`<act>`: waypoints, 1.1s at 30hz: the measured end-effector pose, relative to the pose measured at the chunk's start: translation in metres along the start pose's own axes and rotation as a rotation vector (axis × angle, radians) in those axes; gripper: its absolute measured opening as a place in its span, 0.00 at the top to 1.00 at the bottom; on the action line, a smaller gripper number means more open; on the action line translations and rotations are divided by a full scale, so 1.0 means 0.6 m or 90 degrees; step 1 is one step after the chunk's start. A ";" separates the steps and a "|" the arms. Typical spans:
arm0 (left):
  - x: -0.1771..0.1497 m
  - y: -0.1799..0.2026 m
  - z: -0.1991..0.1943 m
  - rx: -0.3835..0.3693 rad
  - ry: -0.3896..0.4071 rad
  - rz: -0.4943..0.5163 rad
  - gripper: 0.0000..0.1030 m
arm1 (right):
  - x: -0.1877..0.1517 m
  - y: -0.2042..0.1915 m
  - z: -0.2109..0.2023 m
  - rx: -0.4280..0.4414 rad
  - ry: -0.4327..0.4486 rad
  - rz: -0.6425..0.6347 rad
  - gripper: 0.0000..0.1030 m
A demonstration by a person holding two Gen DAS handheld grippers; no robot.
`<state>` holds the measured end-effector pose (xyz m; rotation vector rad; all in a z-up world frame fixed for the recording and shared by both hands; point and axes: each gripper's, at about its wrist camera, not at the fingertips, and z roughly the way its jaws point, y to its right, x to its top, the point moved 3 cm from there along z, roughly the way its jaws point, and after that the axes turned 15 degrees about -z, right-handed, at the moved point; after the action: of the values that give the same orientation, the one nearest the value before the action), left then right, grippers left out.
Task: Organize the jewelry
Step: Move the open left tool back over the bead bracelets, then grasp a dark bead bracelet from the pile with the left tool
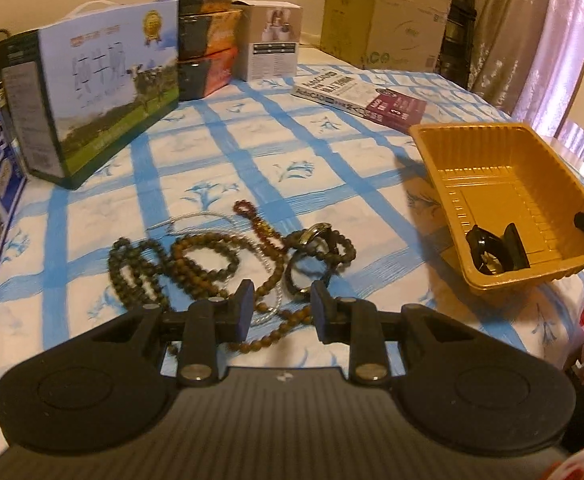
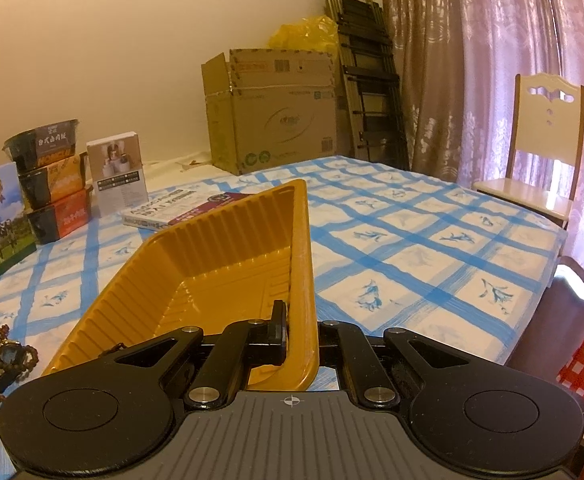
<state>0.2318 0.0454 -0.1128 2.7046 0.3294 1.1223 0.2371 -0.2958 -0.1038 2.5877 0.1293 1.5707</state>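
- In the left wrist view, the left gripper sits at the lower centre of the frame, its jaws narrowly parted with nothing between the pads.
- Just above it, a tangle of bead necklaces lies on the blue-checked tablecloth, with a watch resting among the beads at the tangle's right end.
- At the right of the frame stands a gold plastic tray, tilted, with a dark item in its near corner; what it is cannot be told.
- In the right wrist view, the right gripper, at lower centre, is clamped on the tray's right wall, one finger inside and one outside.
- Milk cartons and stacked boxes fill the upper left of the left wrist view.
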 end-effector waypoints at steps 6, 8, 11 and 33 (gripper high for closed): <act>0.022 0.005 0.054 -0.008 -0.020 -0.009 0.74 | 0.000 0.003 0.001 0.000 0.000 0.000 0.94; 0.029 0.010 0.073 -0.008 -0.030 -0.010 0.74 | 0.001 0.002 0.001 0.000 -0.001 0.002 0.94; 0.034 0.016 0.096 -0.012 -0.041 -0.016 0.74 | 0.002 0.002 0.001 0.000 -0.001 0.002 0.94; 0.093 -0.051 0.168 -0.095 -0.112 -0.280 0.76 | 0.003 0.001 0.004 -0.002 -0.001 0.003 0.94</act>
<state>0.3384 0.0807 -0.1532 2.4107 0.7333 0.7471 0.2400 -0.2964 -0.1033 2.5897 0.1210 1.5685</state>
